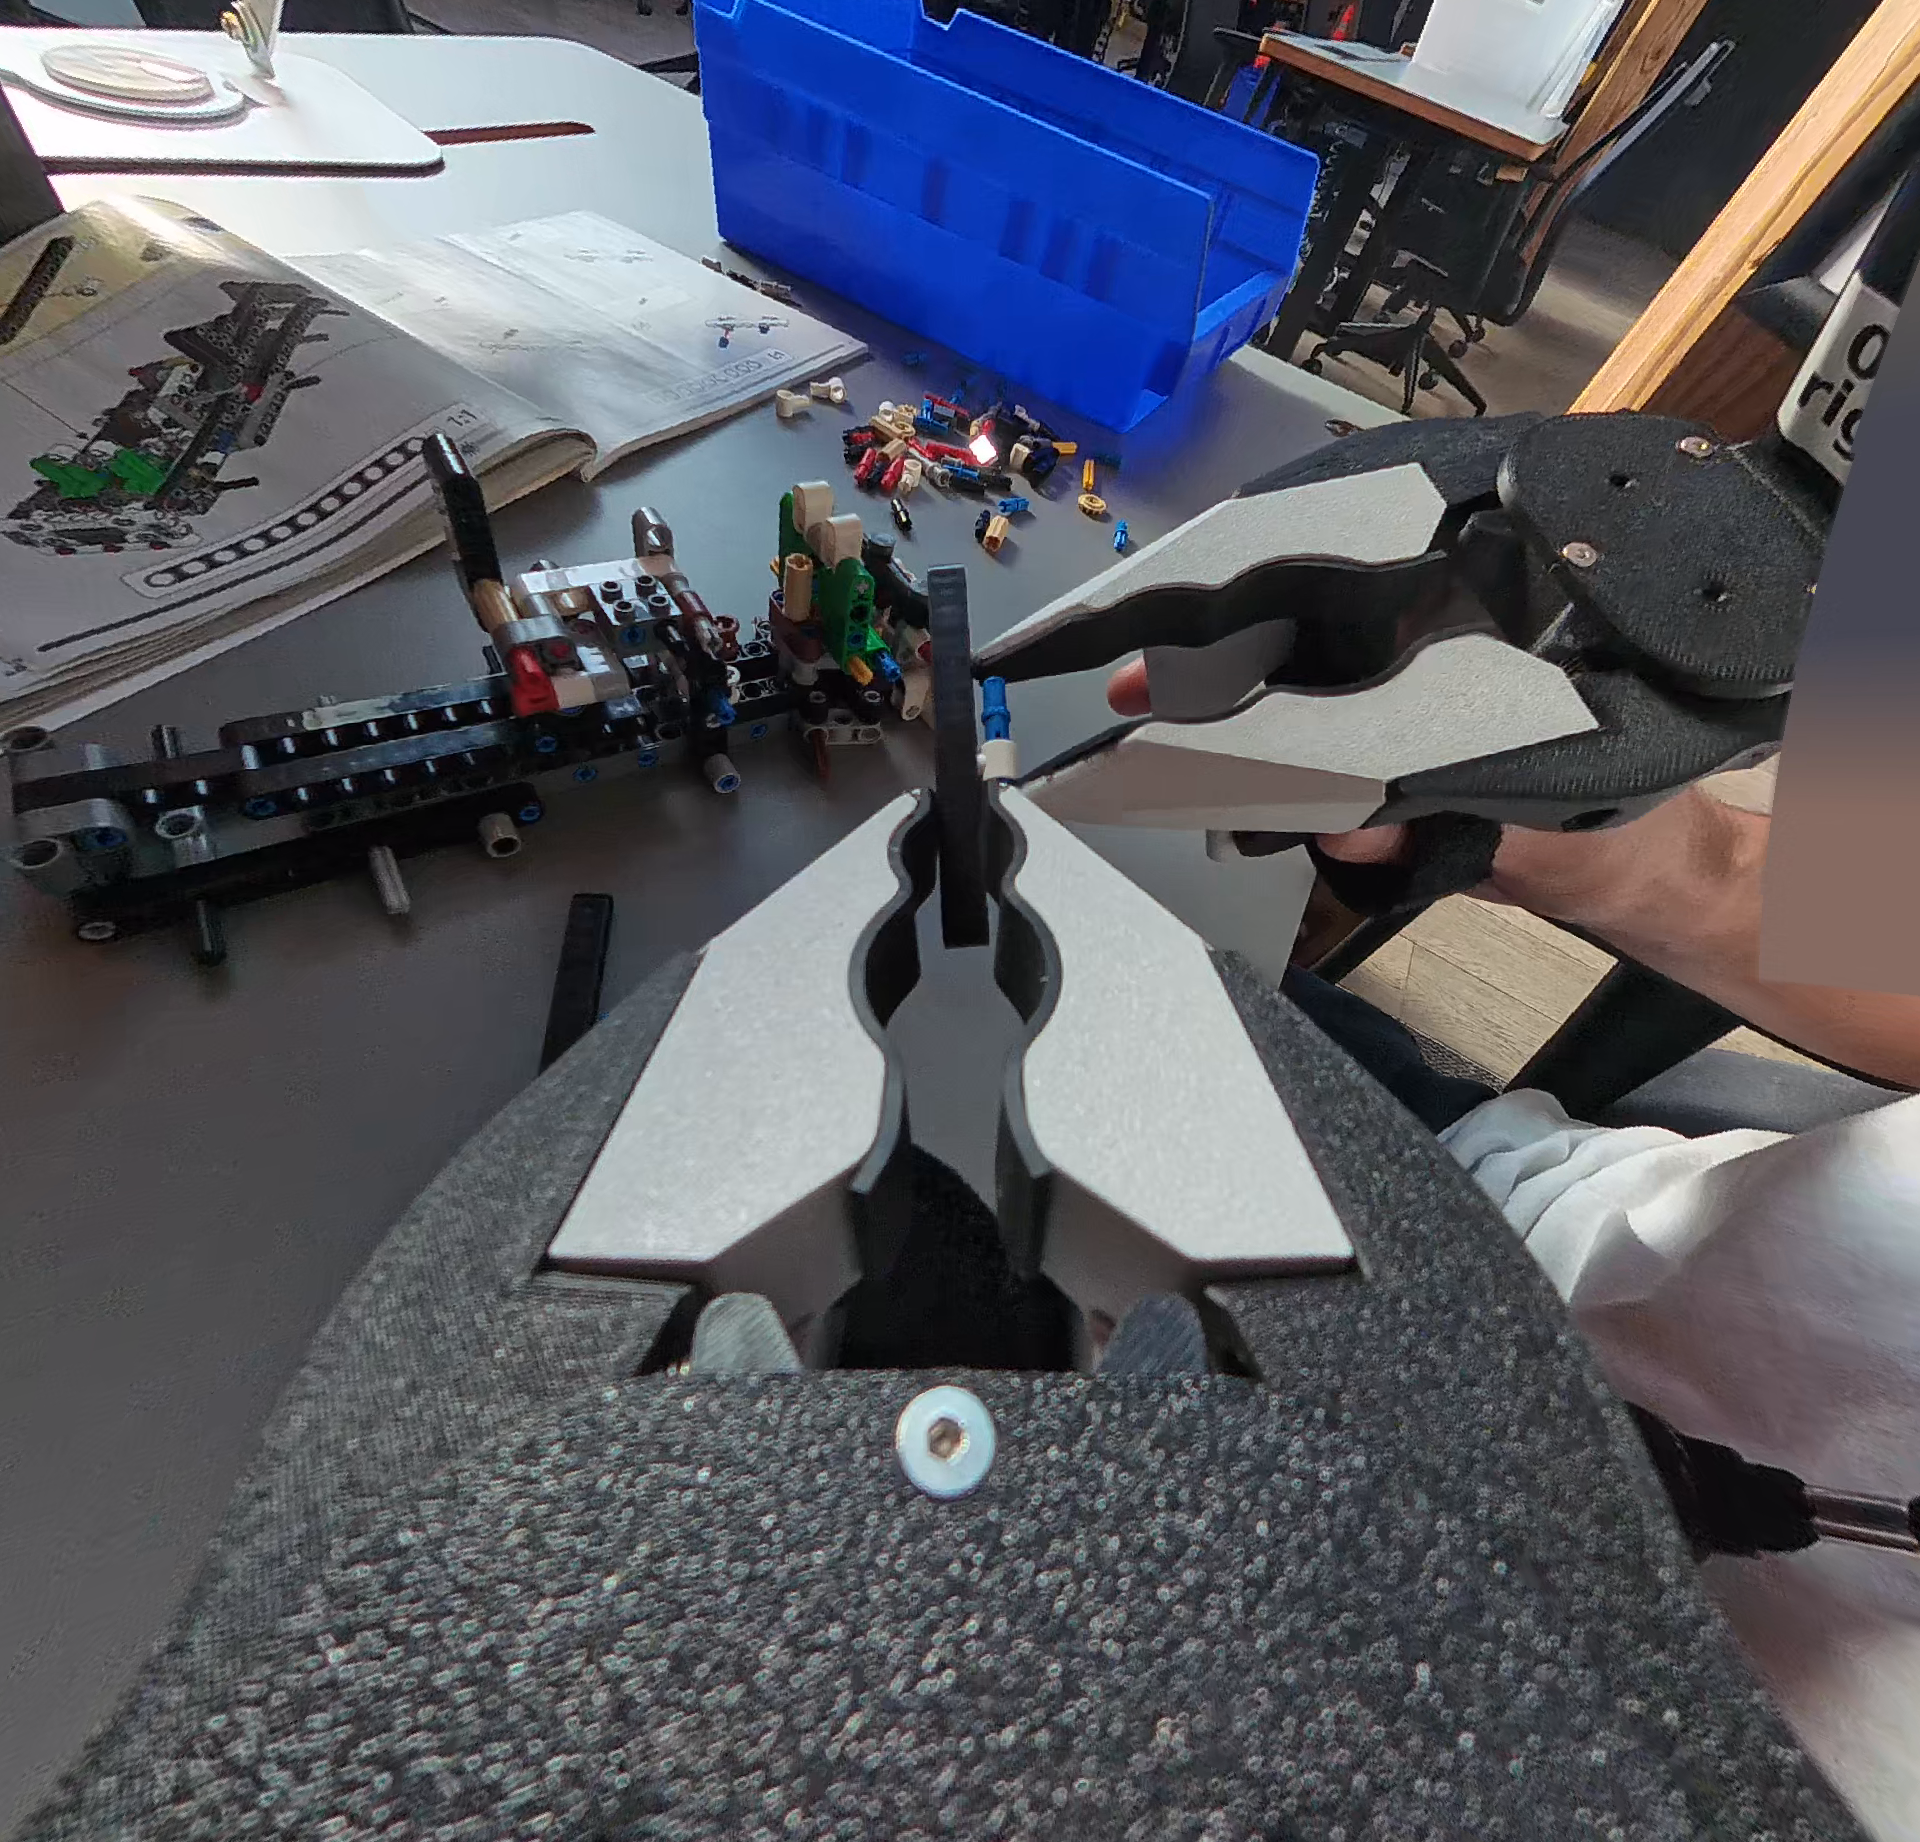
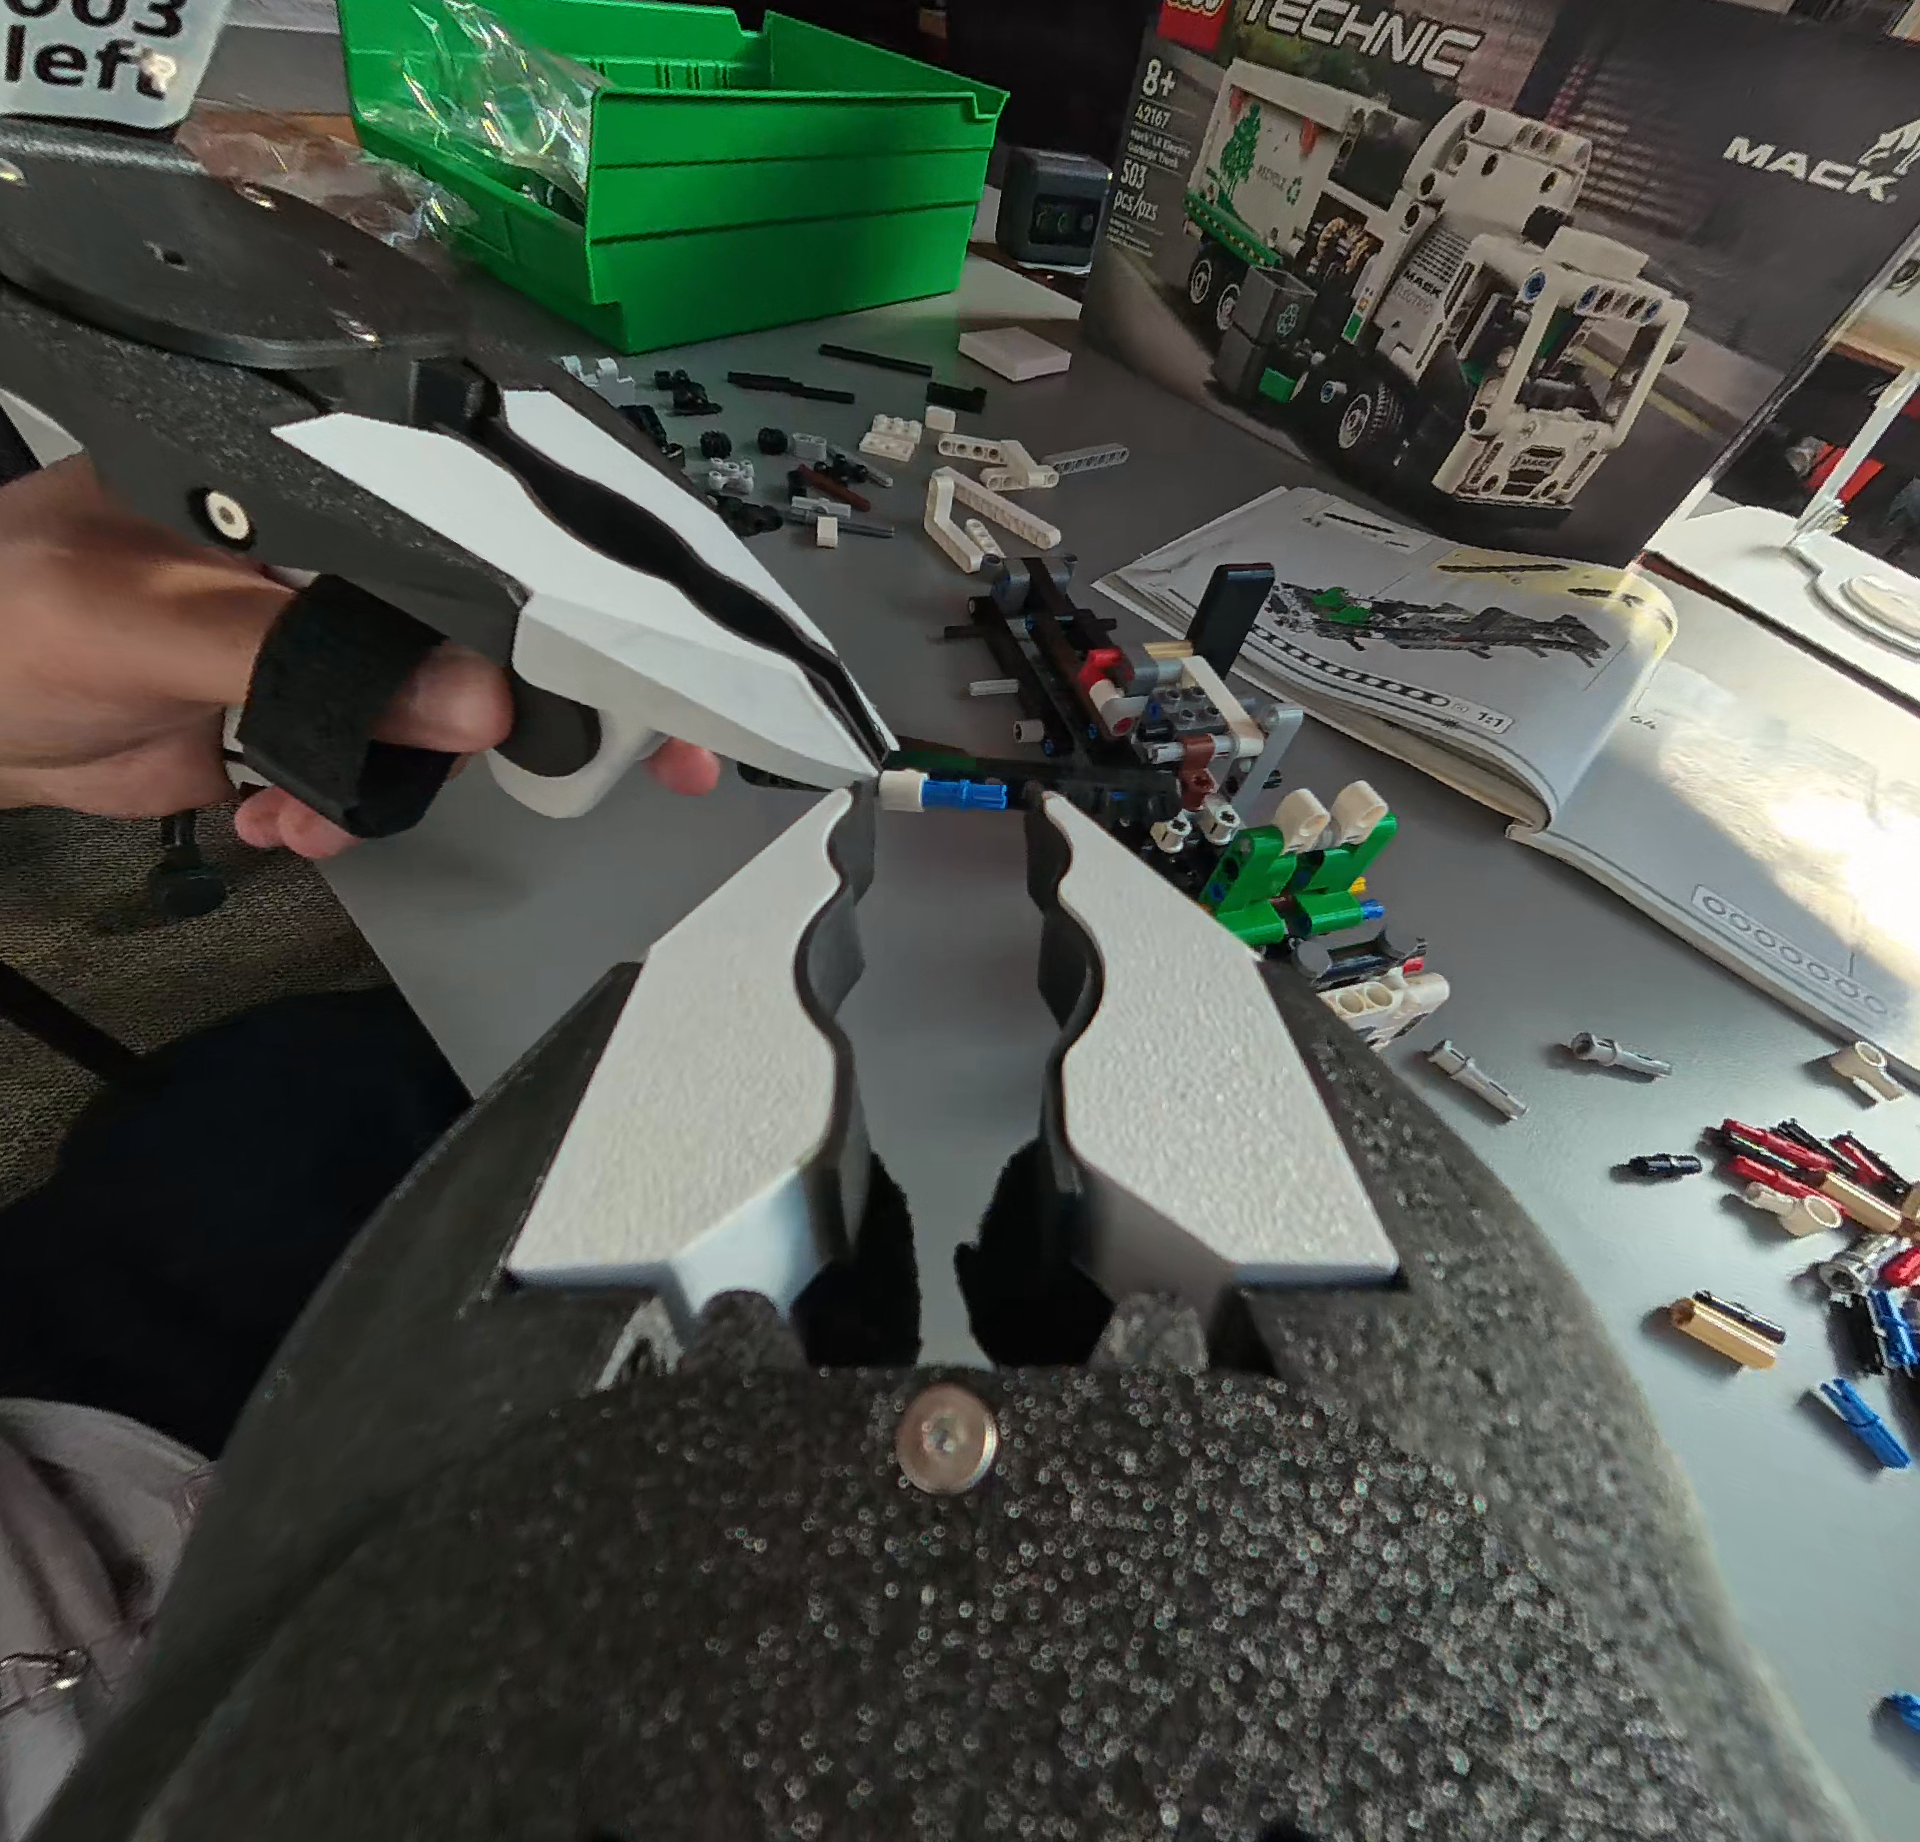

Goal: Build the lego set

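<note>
My left gripper [image 1: 958, 805] is shut on a black beam [image 1: 954, 712] and holds it upright above the table. In the right wrist view it comes in from the left [image 2: 871, 762], with the beam [image 2: 1101, 786] running to the right. A blue pin [image 1: 993, 699] with a white end piece [image 1: 1000, 759] sits alongside the beam; it also shows in the right wrist view [image 2: 961, 793]. My right gripper [image 2: 943, 805] is open, one fingertip at each end of the pin; in the left wrist view it reaches in from the right [image 1: 997, 722].
The partly built chassis [image 1: 416, 743] [image 2: 1122, 691] and a green sub-assembly [image 1: 842, 587] [image 2: 1299, 857] lie behind the grippers. Around them are an open instruction booklet [image 1: 312, 390], a blue bin [image 1: 987, 213], a green bin [image 2: 675, 151], the set's box [image 2: 1455, 234], loose pins [image 1: 956, 452] [image 2: 1818, 1221] and a loose black beam [image 1: 582, 971]. The grippers are tip to tip, or close to it.
</note>
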Motion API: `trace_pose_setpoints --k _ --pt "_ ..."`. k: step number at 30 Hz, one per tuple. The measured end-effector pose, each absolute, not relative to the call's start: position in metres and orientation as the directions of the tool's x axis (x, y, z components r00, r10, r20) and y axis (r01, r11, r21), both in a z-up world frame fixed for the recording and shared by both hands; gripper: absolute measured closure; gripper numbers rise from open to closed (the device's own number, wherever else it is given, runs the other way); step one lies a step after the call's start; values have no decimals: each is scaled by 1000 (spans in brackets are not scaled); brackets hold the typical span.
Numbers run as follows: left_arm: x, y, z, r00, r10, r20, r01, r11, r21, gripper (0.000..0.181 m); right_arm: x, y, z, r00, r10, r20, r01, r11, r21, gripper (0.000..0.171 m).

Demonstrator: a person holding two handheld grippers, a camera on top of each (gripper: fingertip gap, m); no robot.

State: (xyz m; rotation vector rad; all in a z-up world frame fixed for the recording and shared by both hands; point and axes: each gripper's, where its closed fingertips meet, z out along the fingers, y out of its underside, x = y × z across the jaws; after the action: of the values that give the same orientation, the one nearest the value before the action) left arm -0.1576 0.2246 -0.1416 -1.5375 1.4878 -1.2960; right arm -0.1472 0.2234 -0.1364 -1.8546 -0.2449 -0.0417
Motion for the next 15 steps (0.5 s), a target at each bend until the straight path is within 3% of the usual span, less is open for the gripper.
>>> trace_pose_setpoints --k 15 --pt "-169 224 -141 -77 -990 117 -332 -85 -940 175 -151 225 -139 980 155 128 167 -272 -948 149"
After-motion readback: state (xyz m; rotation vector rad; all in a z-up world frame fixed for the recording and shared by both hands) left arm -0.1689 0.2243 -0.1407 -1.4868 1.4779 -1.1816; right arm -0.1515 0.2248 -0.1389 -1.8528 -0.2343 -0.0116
